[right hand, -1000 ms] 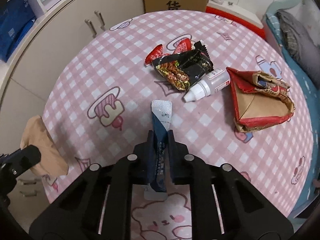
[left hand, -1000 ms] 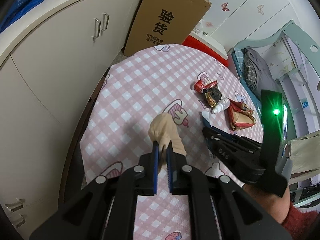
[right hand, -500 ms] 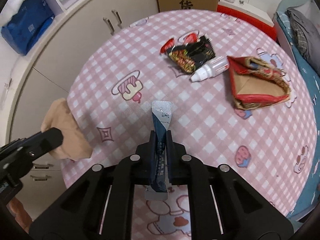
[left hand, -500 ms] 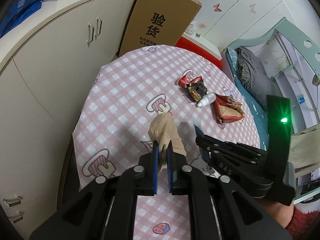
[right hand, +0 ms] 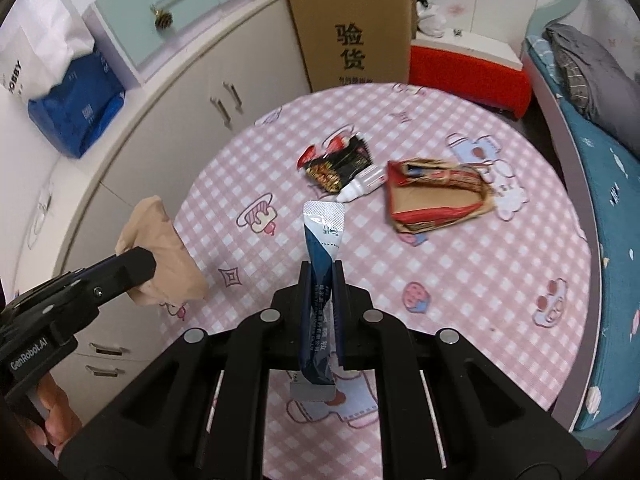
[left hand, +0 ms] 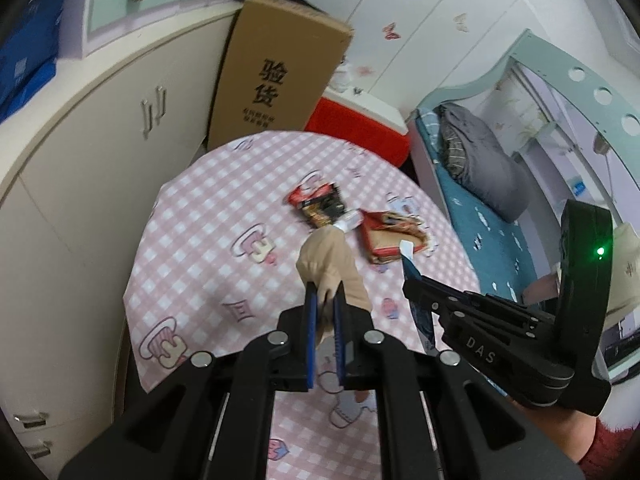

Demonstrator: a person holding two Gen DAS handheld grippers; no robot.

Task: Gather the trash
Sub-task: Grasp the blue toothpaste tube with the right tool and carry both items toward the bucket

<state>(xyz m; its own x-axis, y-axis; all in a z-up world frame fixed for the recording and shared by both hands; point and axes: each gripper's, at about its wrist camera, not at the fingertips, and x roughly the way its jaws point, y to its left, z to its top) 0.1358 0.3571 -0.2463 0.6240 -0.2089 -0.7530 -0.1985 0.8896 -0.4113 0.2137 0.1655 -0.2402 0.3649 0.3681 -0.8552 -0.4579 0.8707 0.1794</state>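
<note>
The cardboard box (right hand: pixel 352 24) at twelve o'clock bore "验货", and the left gripper's body read "GenRobot.AI". The right gripper (right hand: pixel 322 280) was pinched on a dark blue sachet (right hand: pixel 323 236) with silver ends, held above the checked tablecloth (right hand: pixel 460 260). The left gripper (left hand: pixel 324 308) was clamped on a crumpled tan wad (left hand: pixel 326 260). A black-red wrapper (right hand: pixel 340 160), small white bottle (right hand: pixel 362 184) and torn red carton (right hand: pixel 436 196) lay on the cloth at one o'clock from the sachet.

Clamped blue sachet (right hand: pixel 322 276), tan wad (left hand: pixel 330 264); wrappers (right hand: pixel 340 162) on table.
</note>
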